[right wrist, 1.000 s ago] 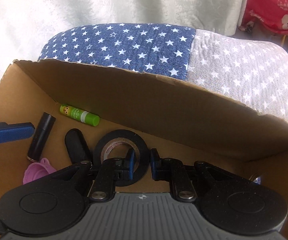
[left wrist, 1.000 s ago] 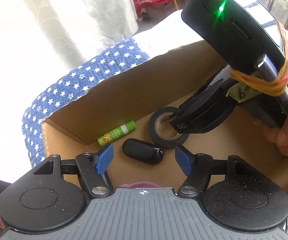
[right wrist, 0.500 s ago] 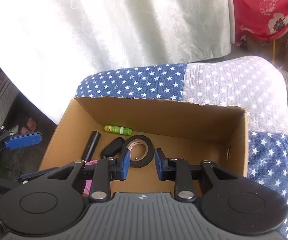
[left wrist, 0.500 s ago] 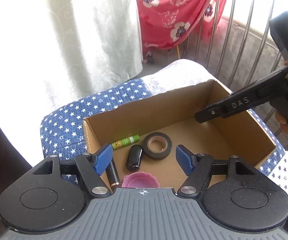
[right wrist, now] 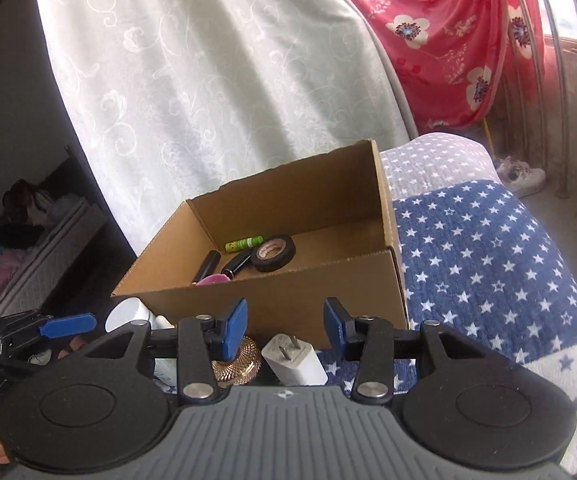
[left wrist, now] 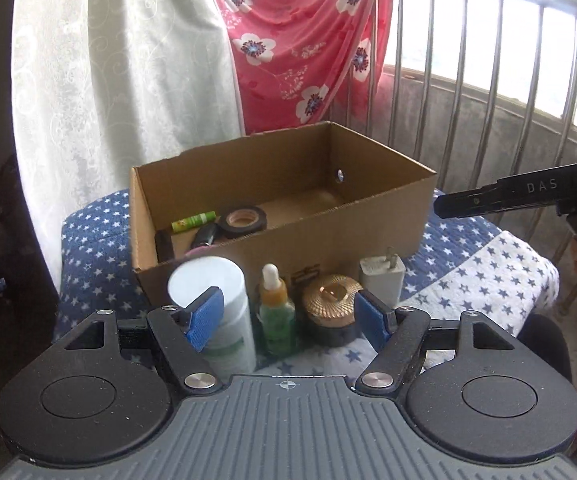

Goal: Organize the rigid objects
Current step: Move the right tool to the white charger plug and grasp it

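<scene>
Tape roll (right wrist: 273, 253) dropped in cardboard box (right wrist: 328, 300), no longer between pads. Right claw (right wrist: 286, 330) pulled back, empty, jaws opening over white charger (right wrist: 294, 362); left claw (left wrist: 288, 316) open, empty. Charger probably next.

White patterned curtain (left wrist: 128, 92) is hanging at back left, red floral cloth (left wrist: 308, 48) is draping over metal railing (left wrist: 488, 80), star-print blue-and-white blanket (right wrist: 488, 264) is covering the surface, and a white shoe (right wrist: 522, 174) is lying on the floor by the bars.
</scene>
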Available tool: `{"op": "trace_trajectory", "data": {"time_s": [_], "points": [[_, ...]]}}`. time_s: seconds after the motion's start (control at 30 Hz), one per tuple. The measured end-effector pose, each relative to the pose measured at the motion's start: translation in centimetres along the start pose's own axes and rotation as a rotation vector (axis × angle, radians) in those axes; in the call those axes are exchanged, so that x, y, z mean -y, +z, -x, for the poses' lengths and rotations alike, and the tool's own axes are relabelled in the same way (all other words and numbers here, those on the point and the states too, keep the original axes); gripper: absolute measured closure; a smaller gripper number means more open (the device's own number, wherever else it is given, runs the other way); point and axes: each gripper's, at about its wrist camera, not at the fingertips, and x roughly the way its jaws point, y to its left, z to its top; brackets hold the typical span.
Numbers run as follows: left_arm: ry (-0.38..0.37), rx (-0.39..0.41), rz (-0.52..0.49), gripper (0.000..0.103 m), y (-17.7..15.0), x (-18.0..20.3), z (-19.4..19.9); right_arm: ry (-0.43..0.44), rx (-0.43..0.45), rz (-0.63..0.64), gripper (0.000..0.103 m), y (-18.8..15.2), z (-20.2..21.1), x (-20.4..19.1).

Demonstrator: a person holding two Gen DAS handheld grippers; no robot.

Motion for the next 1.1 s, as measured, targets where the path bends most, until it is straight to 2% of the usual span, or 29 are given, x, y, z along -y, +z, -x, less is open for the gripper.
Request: {"op": "trace_trajectory", "data": {"time_s": [0.1, 0.17, 0.37, 0.5, 0.6, 0.77, 0.87, 1.1], "points": [[-0.043, -0.024, -0.036, 0.032, -1.3, 2.7, -1.4, -0.001, -0.015, -0.071, 0.057, -2.9, -0.7, 1.2], [-0.032, -0.025, -0.093, 0.032, -1.6, 4.9, -2.4, 0.011, -0.036, -0.103, 0.057, -3.7, -1.3, 1.8], [0.010, 0.017, -0.212, 0.033, -1.5, 9.1, -5.0, 0.027, -0.033, -0.068, 0.055, -4.0, -1.8, 2.1], [0.039, 0.014, -0.219, 0.033, -0.6, 9.7, -6.9, 0.036, -0.026, -0.093, 0.055, -3.5, -2.5, 3.3], [0.047, -0.004, -0.210, 0.033, -0.2, 9.5, -8.2, 0.075, -0.039, -0.139, 0.056, -3.4, -3.5, 4.3], [0.057, -0.054, -0.194, 0.037, 0.2, 8.8, -10.1, 0.121, -0.066, -0.180, 0.064, -3.5, -5.3, 5.2], [0.064, -0.053, -0.200, 0.040, 0.3, 8.6, -10.2, 0.138, -0.076, -0.199, 0.070, -3.6, -5.9, 5.6], [0.066, -0.081, -0.209, 0.047, 0.6, 8.8, -10.8, 0.162, -0.076, -0.237, 0.073, -3.9, -6.1, 6.6]]}}
